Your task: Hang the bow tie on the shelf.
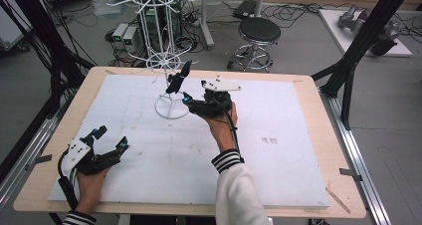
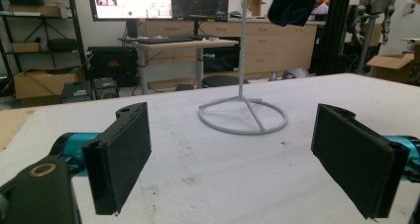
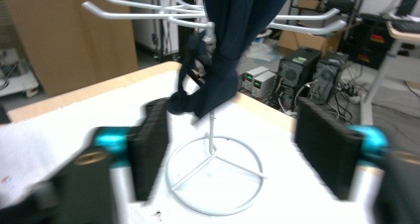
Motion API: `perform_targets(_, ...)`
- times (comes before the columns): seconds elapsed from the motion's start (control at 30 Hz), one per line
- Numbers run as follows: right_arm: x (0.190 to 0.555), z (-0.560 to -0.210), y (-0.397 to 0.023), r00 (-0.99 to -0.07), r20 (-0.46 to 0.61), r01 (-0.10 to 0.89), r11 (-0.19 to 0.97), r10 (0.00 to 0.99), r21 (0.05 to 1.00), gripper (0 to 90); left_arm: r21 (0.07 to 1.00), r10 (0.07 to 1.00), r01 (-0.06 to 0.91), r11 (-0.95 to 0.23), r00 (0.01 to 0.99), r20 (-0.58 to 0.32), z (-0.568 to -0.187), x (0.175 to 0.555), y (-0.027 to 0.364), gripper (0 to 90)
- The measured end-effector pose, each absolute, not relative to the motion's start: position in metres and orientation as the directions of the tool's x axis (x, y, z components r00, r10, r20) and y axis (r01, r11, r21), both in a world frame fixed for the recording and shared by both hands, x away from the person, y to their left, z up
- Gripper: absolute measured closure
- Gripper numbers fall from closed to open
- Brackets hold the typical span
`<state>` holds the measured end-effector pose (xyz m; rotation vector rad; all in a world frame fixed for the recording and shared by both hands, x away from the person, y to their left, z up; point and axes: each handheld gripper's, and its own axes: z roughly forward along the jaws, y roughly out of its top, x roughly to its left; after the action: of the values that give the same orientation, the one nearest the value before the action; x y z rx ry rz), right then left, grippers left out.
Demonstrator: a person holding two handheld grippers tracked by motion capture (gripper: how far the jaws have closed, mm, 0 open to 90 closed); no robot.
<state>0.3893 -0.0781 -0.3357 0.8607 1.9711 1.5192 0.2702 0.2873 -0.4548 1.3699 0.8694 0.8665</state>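
Two handheld grippers work over the white foam-covered table (image 1: 278, 165). Lower left in the high view, the left gripper (image 1: 110, 139) rests on the sheet with its jaws spread wide and nothing between them, apparently parked while the other hand works. Toward the frame's centre, the right gripper (image 1: 185, 98) sits just beside the white wire rack stand (image 1: 171, 105), jaws wide apart and empty; it probably stands there because it has let the cloth go onto a hook. Farther up, the dark navy cloth item (image 3: 225, 50) hangs from a rack arm, draping down near the pole. Motion blur smears the right gripper's pads (image 3: 153, 144), the cloth's top is cut off at the right gripper view's upper edge, and its exact kind and hook are hard to make out.
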Motion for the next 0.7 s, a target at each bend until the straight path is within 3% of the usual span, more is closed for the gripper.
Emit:
perform_targets(0.2,0.386,-0.332,-0.085,-0.669,-0.004,0.188,0.174,0.743,0.967,11.8,1.000,0.899,-0.007,0.017,0.437,-0.012,-0.455,0.270,0.287,15.9)
perform_targets(0.43,0.362,-0.329,-0.112,-0.677,-0.036,0.153,0.187,0.736,0.970,11.7,1.000,0.899,-0.013,0.018,0.439,-0.011,-0.455,0.270,0.287,15.9)
perform_targets(0.7,0.301,-0.354,-0.197,-0.610,-0.060,0.130,0.174,0.790,0.976,11.8,0.999,0.898,-0.028,0.022,0.440,-0.007,-0.455,0.268,0.288,15.6)
